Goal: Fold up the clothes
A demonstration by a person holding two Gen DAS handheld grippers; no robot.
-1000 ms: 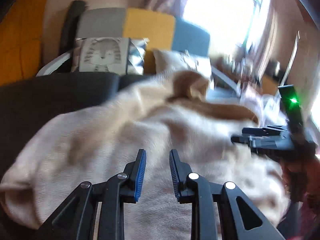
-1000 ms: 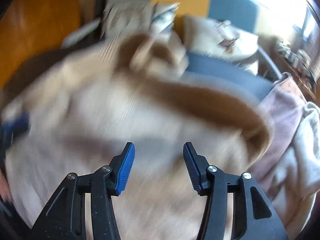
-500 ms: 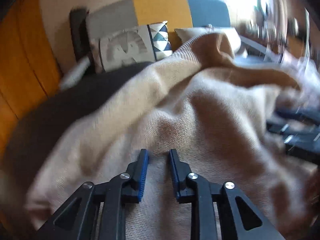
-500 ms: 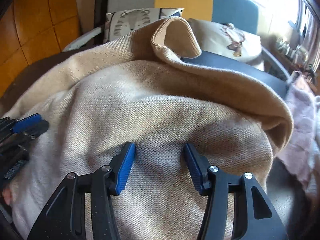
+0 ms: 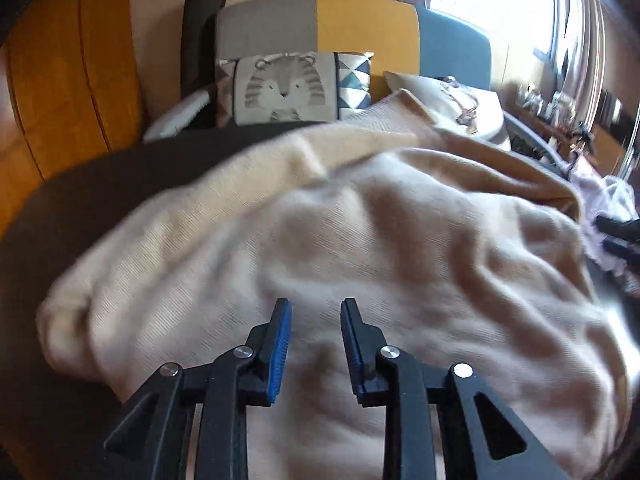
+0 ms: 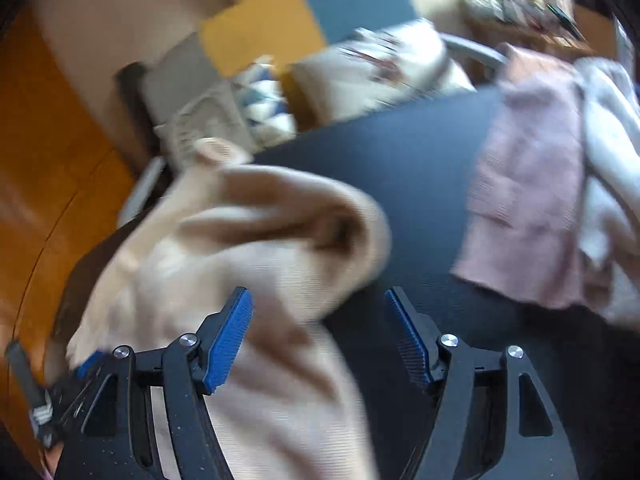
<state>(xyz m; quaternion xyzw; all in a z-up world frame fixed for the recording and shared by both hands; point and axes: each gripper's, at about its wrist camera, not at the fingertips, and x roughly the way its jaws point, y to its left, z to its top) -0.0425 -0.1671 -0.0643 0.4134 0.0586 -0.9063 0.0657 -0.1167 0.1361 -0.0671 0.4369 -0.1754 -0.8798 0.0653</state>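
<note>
A beige knit sweater lies rumpled on a dark padded surface. My left gripper hovers over the sweater's near part. Its jaws are narrowly apart and closing, and the pads press on nothing. In the right wrist view the sweater sits to the left, blurred. My right gripper is wide open across the sweater's right edge. The left pad is over cloth and the right pad over the bare dark surface. The right gripper's dark fingers show at the left wrist view's right edge.
A pink garment and a white one lie heaped at the right. A tiger-print cushion and a pale pillow lean on a grey, yellow and blue backrest. Orange wood panels run along the left.
My right gripper rolled and swung right, off the sweater's middle to its edge, with its jaws wider. The sweater's raised fold has dropped flatter. My left gripper shifted slightly over the cloth.
</note>
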